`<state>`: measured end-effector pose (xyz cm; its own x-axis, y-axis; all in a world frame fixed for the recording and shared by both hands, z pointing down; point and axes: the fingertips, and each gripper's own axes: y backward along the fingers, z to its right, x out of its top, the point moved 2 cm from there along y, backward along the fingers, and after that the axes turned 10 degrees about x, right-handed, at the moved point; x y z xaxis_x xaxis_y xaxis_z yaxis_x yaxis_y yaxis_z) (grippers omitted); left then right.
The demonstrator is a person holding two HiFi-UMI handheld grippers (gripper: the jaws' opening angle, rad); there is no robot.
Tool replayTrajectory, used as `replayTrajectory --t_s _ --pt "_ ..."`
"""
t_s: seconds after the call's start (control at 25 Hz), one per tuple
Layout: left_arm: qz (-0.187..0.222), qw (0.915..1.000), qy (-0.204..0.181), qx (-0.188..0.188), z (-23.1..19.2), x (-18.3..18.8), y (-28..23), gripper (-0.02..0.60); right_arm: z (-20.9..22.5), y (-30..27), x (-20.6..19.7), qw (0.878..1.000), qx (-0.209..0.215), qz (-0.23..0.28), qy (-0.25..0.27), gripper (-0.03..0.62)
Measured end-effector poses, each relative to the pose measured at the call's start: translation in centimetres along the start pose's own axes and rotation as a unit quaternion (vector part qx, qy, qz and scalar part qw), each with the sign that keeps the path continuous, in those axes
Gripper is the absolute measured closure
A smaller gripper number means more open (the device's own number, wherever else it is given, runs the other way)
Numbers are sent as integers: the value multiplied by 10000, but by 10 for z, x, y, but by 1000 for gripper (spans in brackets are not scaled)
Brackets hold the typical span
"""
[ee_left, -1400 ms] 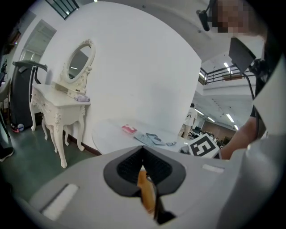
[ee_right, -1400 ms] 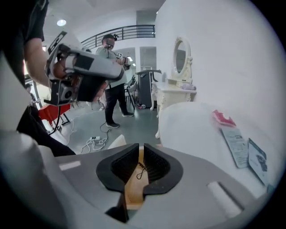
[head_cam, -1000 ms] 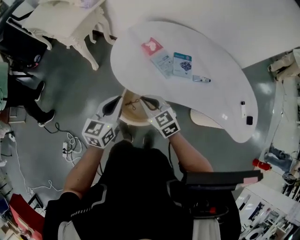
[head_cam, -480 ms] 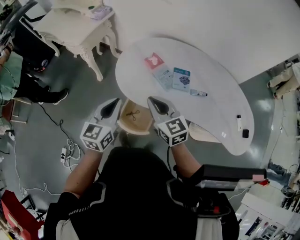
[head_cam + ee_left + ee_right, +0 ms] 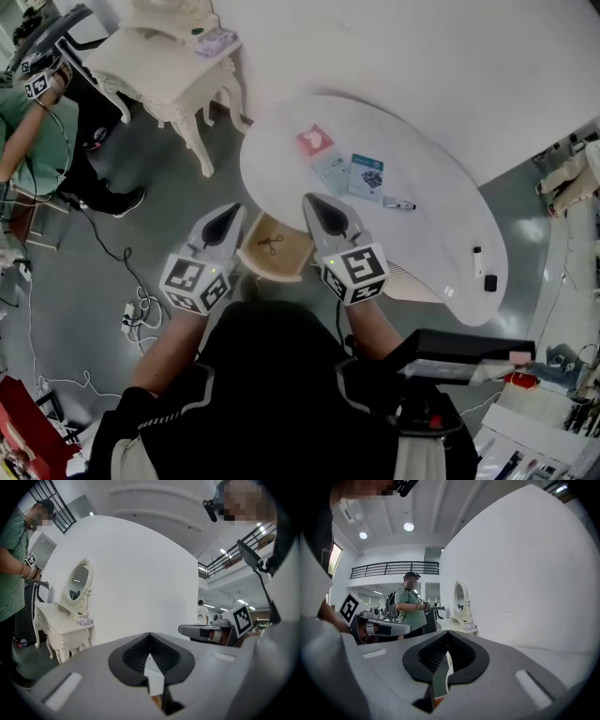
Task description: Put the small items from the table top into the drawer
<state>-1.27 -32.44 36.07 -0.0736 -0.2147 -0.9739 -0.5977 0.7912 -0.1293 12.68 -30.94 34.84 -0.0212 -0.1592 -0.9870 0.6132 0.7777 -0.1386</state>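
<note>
White tabletop, head view: red packet, blue card and marker lie beyond the open drawer. I judge a shallow pinch could skid the flat packets.
Left gripper view: left gripper, fingers clenched, empty.
Right gripper view: right gripper, fingers clenched, empty.

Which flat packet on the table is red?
The red packet at the row's left end, farthest from the pen. The middle packet is pale, and the right packet is blue.
</note>
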Motion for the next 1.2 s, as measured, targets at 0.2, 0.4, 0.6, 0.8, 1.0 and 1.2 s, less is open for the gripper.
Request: replayTrajectory --t_s 0.2,0.4,0.6,0.8,1.0,1.2 --pt "119 9999 26 75 -1 9 8 581 -5 3 1 10000 -23 -21 -41 592" --pt "202 9997 13 157 -3 15 15 581 -6 5 4 10000 -56 16 -58 592" --pt "242 9996 -45 117 -3 15 19 581 -8 6 4 9998 -98 54 -150 592" --pt "282 9995 -41 136 -4 18 23 581 -8 6 6 9998 -109 75 -178 594" --pt "271 9995 -38 142 -5 17 22 581 -9 5 4 9998 -121 59 -174 594" --pt "237 9996 -17 171 -7 16 21 581 -10 3 4 9998 -104 46 -162 594"
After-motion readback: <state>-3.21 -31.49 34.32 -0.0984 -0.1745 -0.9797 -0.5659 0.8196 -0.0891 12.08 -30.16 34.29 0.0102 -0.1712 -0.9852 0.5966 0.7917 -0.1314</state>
